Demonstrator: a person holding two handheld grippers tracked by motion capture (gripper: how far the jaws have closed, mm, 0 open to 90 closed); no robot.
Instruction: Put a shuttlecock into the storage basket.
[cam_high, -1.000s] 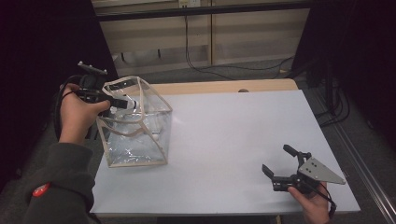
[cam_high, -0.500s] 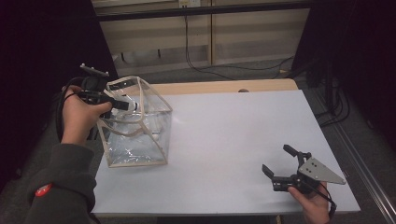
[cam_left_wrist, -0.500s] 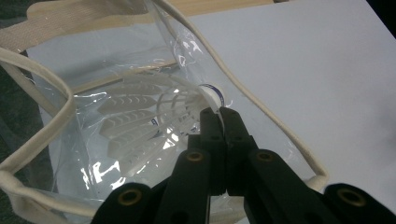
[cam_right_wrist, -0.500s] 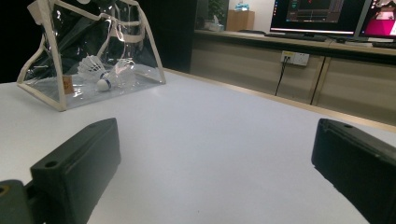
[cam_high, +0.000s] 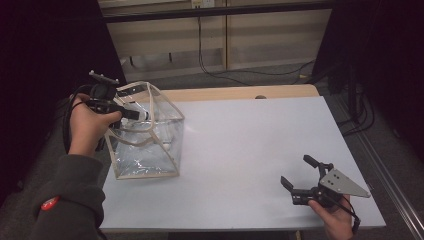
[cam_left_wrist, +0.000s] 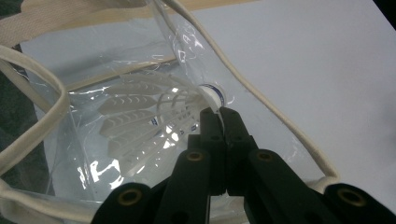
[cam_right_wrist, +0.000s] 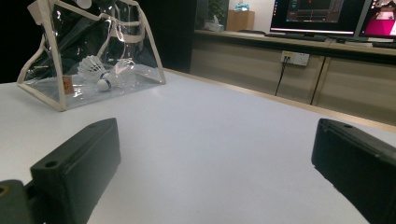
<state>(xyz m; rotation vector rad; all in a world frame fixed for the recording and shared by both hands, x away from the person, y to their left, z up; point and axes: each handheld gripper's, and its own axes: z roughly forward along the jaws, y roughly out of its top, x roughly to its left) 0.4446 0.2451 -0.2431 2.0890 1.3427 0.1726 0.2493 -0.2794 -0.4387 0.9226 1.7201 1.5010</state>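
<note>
- The left hand-held gripper sits at the top opening of the clear bag, its jaws pressed together on the cork tip of a white shuttlecock; the feathers hang down behind the plastic.
- Compared with a second ago, that gripper has pulled back a little toward the bag's near-left rim, with the cork still pinched. I'd judge the shuttlecock is about to be let go into the bag.
- A second shuttlecock already lies on the bag's floor, seen from the right gripper view.
- The right hand-held gripper has not moved: it rests low over the desk near the front right corner, jaws spread wide and empty, well apart from the bag.
- The bag stands upright at the desk's left edge, its cream handles drooping around the opening.
</note>
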